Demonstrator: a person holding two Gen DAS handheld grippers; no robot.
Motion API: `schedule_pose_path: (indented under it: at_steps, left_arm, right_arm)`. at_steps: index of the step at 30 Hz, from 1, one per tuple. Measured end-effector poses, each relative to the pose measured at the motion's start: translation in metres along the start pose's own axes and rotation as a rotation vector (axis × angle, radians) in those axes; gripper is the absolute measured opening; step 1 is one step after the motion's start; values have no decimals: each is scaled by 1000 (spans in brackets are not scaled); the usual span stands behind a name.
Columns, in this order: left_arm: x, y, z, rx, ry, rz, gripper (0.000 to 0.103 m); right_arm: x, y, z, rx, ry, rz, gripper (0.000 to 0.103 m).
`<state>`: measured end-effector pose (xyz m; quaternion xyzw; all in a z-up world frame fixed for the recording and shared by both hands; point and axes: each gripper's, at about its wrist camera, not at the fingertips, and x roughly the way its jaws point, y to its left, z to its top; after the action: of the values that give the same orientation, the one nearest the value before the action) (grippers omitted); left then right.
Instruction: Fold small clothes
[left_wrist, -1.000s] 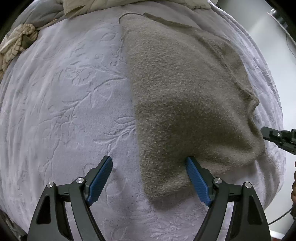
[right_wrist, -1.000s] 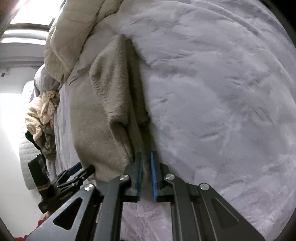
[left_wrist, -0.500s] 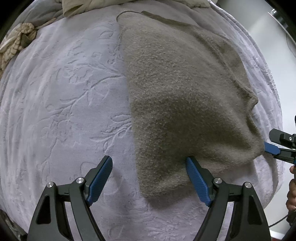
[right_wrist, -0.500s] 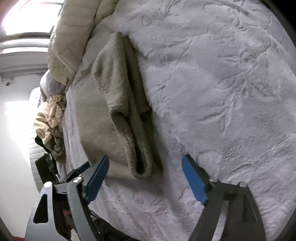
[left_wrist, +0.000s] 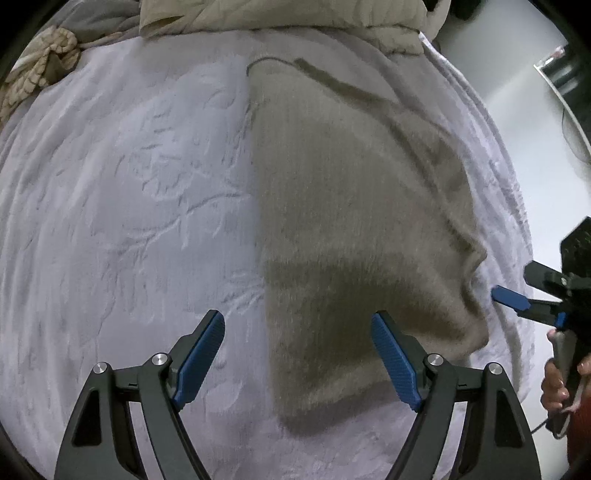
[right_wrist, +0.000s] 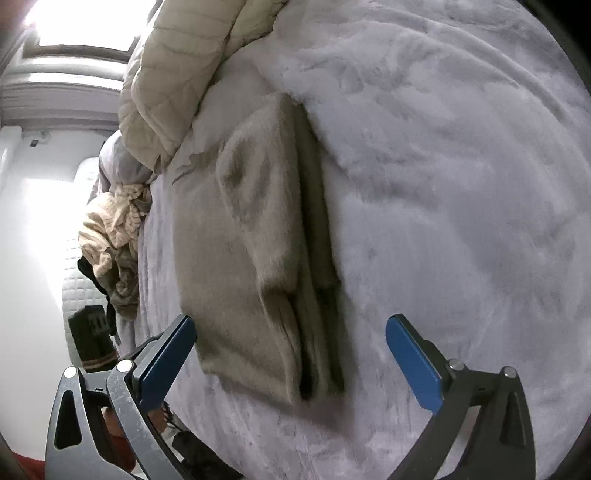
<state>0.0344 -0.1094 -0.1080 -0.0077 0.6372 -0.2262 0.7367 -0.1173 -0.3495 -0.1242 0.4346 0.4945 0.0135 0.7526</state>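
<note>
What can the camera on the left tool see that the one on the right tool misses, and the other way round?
Only the left wrist view shows the garment's broad flat top face, and the right hand-held gripper coming in from the side, held by a hand.

Only the right wrist view shows the garment's stacked folded layers edge-on, and a bright window.

Both show the brown fleecy garment on the pale embossed blanket, the cream quilted cover, a crumpled beige cloth, and open jaws.

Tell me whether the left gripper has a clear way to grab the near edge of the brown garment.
Probably yes. The left gripper is open, the brown garment lies flat on the grey blanket, its near corner sits between the fingers, and nothing covers it.
</note>
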Motion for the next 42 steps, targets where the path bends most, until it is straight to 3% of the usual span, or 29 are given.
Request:
schedule_pose_path:
  at_steps: [8, 13, 17, 23, 32, 33, 35, 36, 37, 39, 42]
  left_arm:
    - [13, 7, 22, 1, 9, -103, 82]
    - [29, 9, 32, -16, 42, -204, 82]
    - [40, 4, 36, 15, 46, -219, 83]
    - [41, -4, 42, 10, 23, -214, 85]
    - [60, 0, 43, -31, 50, -251, 89]
    - [60, -2, 43, -31, 54, -249, 89]
    - [57, -4, 42, -23, 51, -247, 85]
    - [58, -9, 43, -17, 46, -240, 81]
    - [55, -13, 42, -5, 33, -236, 72]
    - [48, -17, 40, 16, 9, -239, 60]
    - [32, -16, 39, 24, -15, -281, 47]
  right_arm:
    - [26, 17, 47, -83, 17, 51, 103]
    - [55, 9, 69, -98, 87, 78, 103]
    - [67, 4, 82, -103, 108, 94, 103]
    - [78, 17, 97, -150, 127, 189, 103]
    - [88, 14, 97, -139, 131, 168, 102]
    - [87, 12, 97, -125, 123, 159, 98]
    - [87, 8, 97, -94, 112, 104, 69]
    - [88, 5, 97, -74, 115, 82, 47]
    - [88, 2, 96, -48, 115, 96, 39]
    - [82, 1, 93, -13, 87, 135, 31]
    - [72, 10, 86, -3, 69, 183, 30]
